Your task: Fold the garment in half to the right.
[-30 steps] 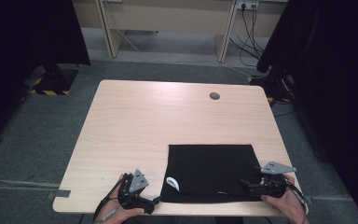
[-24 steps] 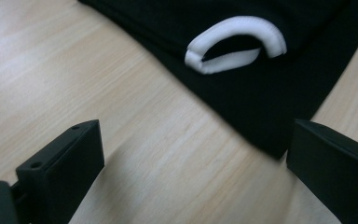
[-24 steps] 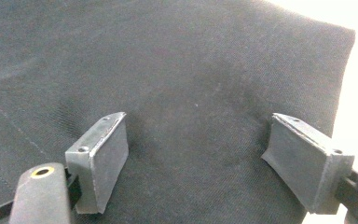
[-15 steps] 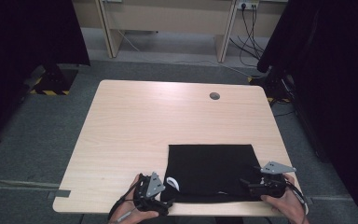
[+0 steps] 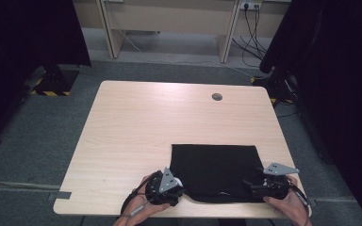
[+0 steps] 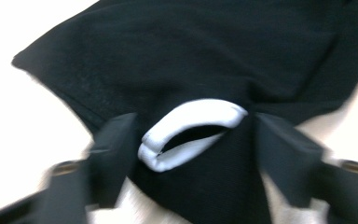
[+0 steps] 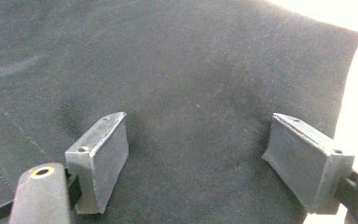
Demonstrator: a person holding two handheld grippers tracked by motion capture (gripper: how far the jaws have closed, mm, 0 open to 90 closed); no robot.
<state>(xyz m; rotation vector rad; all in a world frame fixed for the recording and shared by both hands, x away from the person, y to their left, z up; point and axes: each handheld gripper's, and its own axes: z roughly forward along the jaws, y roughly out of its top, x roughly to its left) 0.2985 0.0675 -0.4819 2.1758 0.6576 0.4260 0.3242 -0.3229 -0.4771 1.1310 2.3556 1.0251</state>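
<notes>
Garment [image 5: 215, 170]: black, flat on bench [image 5: 136, 127].
L gripper [image 6: 193, 140]: fingers were closing round white collar [image 6: 186, 133].
R gripper [image 7: 196, 156]: fingers spread over cloth.

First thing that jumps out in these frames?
The black cloth at the table's near right edge. Its white collar band sits between the left tool's jaws, which have just been closing around it. The right tool hovers open over the cloth's other side.
</notes>
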